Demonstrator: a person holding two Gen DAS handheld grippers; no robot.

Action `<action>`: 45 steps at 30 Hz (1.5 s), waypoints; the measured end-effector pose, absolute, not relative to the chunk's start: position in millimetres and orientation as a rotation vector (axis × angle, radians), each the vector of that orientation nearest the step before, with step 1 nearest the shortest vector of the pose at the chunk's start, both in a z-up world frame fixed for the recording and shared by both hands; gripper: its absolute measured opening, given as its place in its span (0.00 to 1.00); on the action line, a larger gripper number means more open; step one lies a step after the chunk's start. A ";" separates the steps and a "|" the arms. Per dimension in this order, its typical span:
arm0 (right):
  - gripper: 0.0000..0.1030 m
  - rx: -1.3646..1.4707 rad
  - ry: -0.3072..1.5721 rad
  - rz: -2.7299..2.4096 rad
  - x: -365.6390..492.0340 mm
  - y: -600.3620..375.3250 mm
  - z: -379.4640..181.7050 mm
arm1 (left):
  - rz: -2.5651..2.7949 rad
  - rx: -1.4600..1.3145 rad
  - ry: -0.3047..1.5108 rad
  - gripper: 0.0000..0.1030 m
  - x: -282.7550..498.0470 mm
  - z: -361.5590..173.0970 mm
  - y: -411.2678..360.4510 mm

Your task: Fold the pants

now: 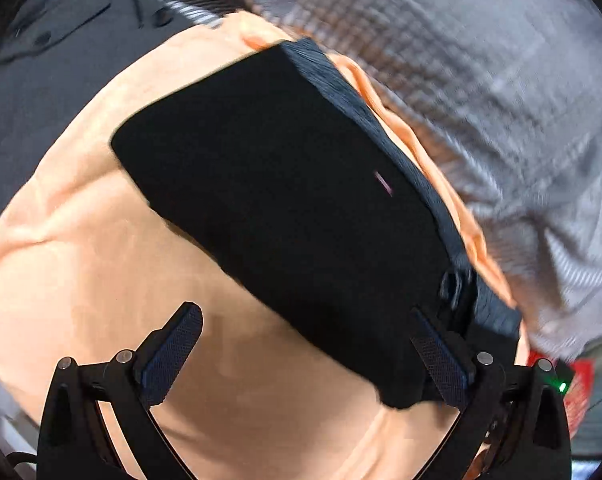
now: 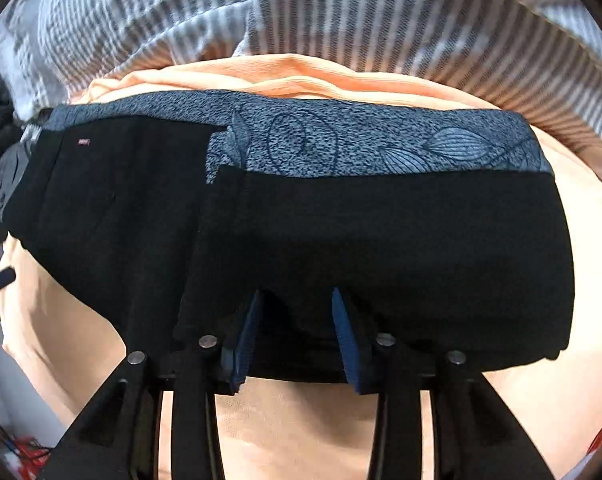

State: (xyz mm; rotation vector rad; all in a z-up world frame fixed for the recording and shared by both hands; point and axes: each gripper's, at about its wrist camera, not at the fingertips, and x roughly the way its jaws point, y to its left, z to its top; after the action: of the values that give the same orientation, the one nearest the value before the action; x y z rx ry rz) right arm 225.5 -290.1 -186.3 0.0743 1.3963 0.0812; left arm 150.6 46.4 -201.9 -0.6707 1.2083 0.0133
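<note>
Black pants (image 2: 381, 240), grey patterned inner waistband showing, lie folded flat.

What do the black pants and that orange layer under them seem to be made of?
Black pants: a soft, matte woven or knit cloth, exact fibre unclear; they drape without shine, and the exposed grey-blue band is speckled with a printed leaf pattern. Orange layer: soft matte fabric, probably a cotton-like sheet or blanket, with gentle rounded wrinkles.
</note>
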 end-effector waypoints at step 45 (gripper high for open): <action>1.00 0.082 1.539 0.606 377.9 -143.7 -79.4 | 0.156 0.083 1.009 0.26 186.9 -175.4 -48.1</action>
State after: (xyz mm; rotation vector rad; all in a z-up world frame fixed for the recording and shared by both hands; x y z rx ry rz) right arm 377.9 -143.7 -79.4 0.0825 1.5395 0.6064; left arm 186.9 -48.1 -175.4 0.0831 1.0092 0.1558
